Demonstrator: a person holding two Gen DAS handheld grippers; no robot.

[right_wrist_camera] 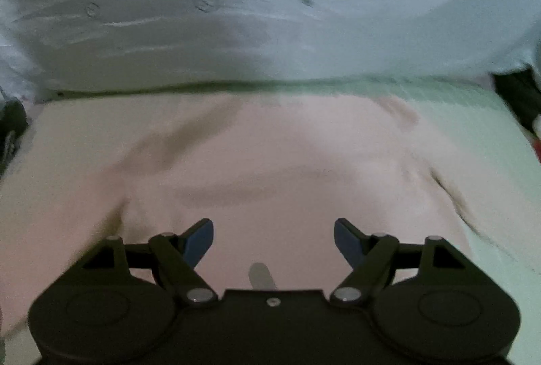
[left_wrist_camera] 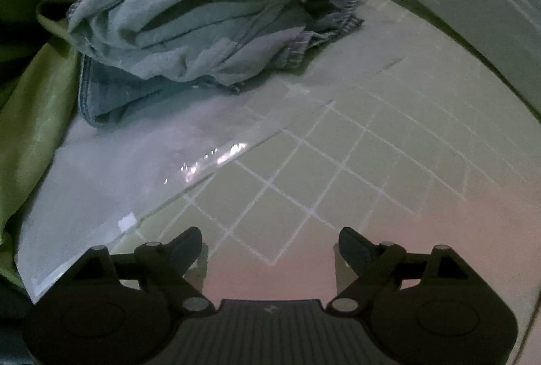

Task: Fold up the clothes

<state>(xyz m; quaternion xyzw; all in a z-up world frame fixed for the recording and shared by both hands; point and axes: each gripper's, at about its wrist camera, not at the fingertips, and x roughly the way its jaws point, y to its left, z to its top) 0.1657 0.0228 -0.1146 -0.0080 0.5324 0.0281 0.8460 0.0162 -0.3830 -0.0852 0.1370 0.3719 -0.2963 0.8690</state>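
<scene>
A pale pink garment [right_wrist_camera: 270,162] lies spread flat under my right gripper [right_wrist_camera: 273,238], whose jaws stand open with nothing between them. The same pink cloth [left_wrist_camera: 389,229] shows at the lower right of the left wrist view, beneath my left gripper [left_wrist_camera: 270,245], which is open and empty. A heap of unfolded clothes [left_wrist_camera: 189,13], pale blue-grey over denim, sits at the far left of a light green gridded mat [left_wrist_camera: 355,135].
A clear plastic sheet [left_wrist_camera: 111,175] lies left of the grid. Olive-green fabric [left_wrist_camera: 30,115] hangs along the left edge. White cloth with orange carrot prints [right_wrist_camera: 236,10] rises behind the pink garment. Dark objects sit at both sides of the right wrist view.
</scene>
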